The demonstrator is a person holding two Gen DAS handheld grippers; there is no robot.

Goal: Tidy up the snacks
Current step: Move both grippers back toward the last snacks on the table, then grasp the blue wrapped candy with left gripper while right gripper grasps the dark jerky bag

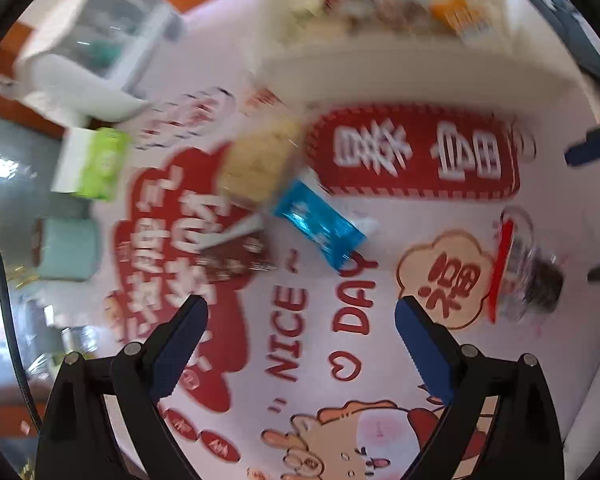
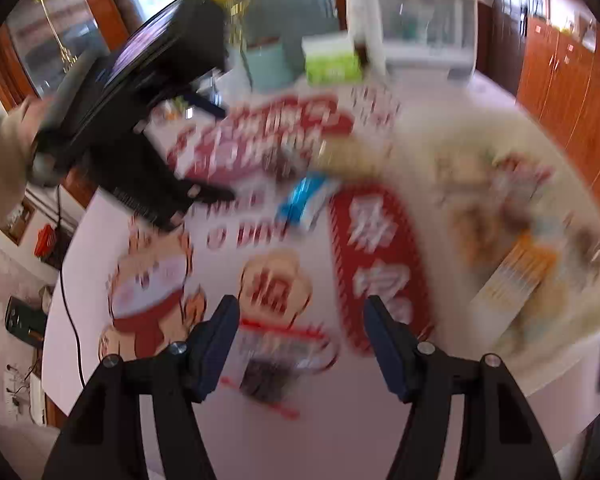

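Loose snacks lie on a printed red-and-white tablecloth (image 1: 300,344): a blue packet (image 1: 320,224), a beige packet (image 1: 260,164), a brown packet (image 1: 236,256) and a clear packet with a red edge and dark contents (image 1: 528,268). My left gripper (image 1: 300,308) hangs open above the cloth, just short of the blue and brown packets, holding nothing. My right gripper (image 2: 302,312) is open too, with the clear packet (image 2: 276,364) on the cloth between and below its fingers, untouched. The blue packet (image 2: 304,200) lies farther ahead. A hand (image 2: 4,160) holds the left gripper (image 2: 224,156).
A white tray (image 1: 400,76) with several snacks stands at the cloth's far side, and shows blurred at the right (image 2: 572,320). A green box (image 1: 96,164), a teal cup (image 1: 66,248) and a white cabinet-like appliance (image 1: 96,32) stand along one edge. Both views are motion-blurred.
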